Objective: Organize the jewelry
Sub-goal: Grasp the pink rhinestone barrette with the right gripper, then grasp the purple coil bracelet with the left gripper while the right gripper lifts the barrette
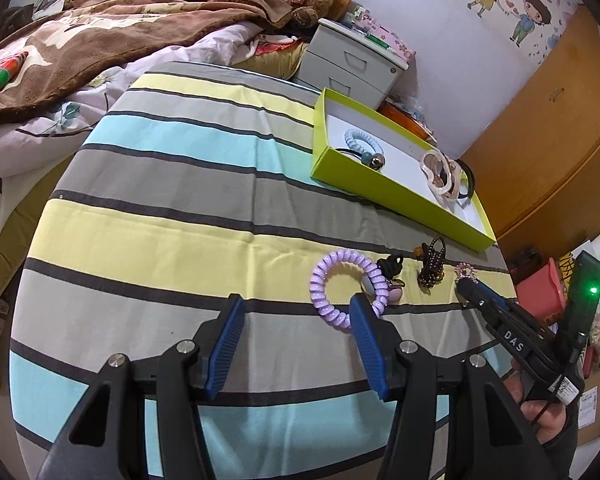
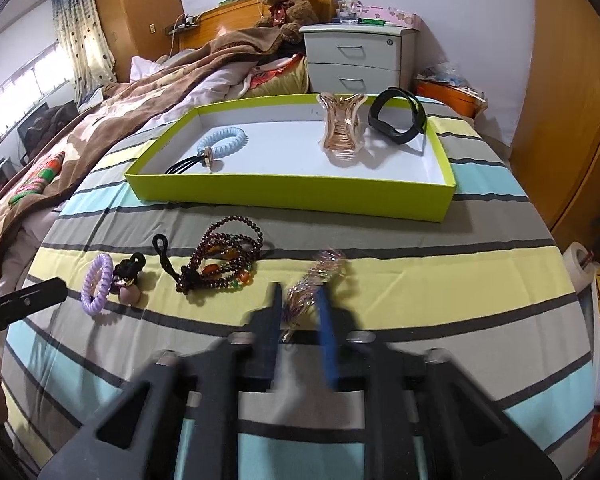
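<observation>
A lime-green tray (image 2: 284,194) (image 1: 384,196) lies on the striped bed. It holds a light blue coil hair tie (image 2: 224,140), a pink hair claw (image 2: 342,128) and a black band (image 2: 400,120). On the sheet lie a purple coil hair tie (image 1: 340,286) (image 2: 97,284), a dark bead necklace (image 2: 220,260) (image 1: 432,264) and a sparkly pink hairpiece (image 2: 316,280) (image 1: 466,270). My left gripper (image 1: 296,312) is open and empty, just left of the purple tie. My right gripper (image 2: 300,296), blurred, has its jaws narrowed around the sparkly hairpiece; whether they grip it is unclear.
A brown blanket (image 1: 100,48) and rumpled bedding lie at the left. A grey bedside drawer unit (image 2: 358,58) stands behind the tray, with a teddy bear (image 2: 286,2) on the headboard. A wooden wardrobe (image 1: 548,140) stands at the right.
</observation>
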`<move>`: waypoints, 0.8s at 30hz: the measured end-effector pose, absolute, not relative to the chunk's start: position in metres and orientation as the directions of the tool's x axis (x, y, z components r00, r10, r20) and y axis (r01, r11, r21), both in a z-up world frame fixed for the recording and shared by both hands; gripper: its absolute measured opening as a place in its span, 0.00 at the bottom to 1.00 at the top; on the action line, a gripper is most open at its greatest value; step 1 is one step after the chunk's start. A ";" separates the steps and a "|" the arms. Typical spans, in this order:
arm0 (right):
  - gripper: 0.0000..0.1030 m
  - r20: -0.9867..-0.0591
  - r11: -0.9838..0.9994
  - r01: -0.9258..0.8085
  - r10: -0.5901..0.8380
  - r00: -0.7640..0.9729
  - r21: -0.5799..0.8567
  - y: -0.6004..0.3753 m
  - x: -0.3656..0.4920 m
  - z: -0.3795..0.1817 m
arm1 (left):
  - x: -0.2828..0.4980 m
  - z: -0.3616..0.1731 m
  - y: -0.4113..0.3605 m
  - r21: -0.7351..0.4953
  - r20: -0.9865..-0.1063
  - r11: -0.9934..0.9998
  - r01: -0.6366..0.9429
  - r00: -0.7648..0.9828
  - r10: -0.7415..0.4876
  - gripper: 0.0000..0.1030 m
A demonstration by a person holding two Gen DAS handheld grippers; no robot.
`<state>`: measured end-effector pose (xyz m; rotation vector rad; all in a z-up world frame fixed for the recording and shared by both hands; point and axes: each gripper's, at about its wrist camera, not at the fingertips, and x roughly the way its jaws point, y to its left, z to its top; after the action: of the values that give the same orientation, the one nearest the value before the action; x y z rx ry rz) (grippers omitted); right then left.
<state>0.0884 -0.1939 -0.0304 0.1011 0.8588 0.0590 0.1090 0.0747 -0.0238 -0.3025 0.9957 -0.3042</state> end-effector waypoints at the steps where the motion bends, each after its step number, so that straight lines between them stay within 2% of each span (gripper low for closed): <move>1: 0.07 -0.751 0.993 -0.015 0.098 0.652 0.117 -0.196 0.086 -0.029 | 0.109 -0.024 0.073 -0.379 -0.770 0.918 0.119 0.509 -0.384 0.54; 15: 0.06 -0.729 0.988 -0.034 0.134 0.671 0.151 -0.210 0.076 -0.025 | 0.131 -0.028 0.031 -0.082 -0.839 0.981 0.174 0.520 -0.162 0.54; 20: 0.06 -0.717 0.986 -0.040 0.144 0.682 0.160 -0.213 0.071 -0.021 | 0.134 -0.030 0.017 0.004 -0.837 0.982 0.190 0.538 -0.101 0.55; 23: 0.06 -0.713 0.985 -0.037 0.146 0.685 0.166 -0.215 0.069 -0.020 | 0.134 -0.029 0.014 0.005 -0.837 0.981 0.195 0.538 -0.103 0.47; 24: 0.06 -0.712 0.985 -0.036 0.147 0.687 0.168 -0.216 0.068 -0.020 | 0.134 -0.029 0.013 0.009 -0.836 0.979 0.203 0.538 -0.104 0.41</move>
<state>0.0683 -0.2161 -0.0200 0.1453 0.8079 0.1026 0.1342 0.0130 -0.0288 0.1089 0.9859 -0.1828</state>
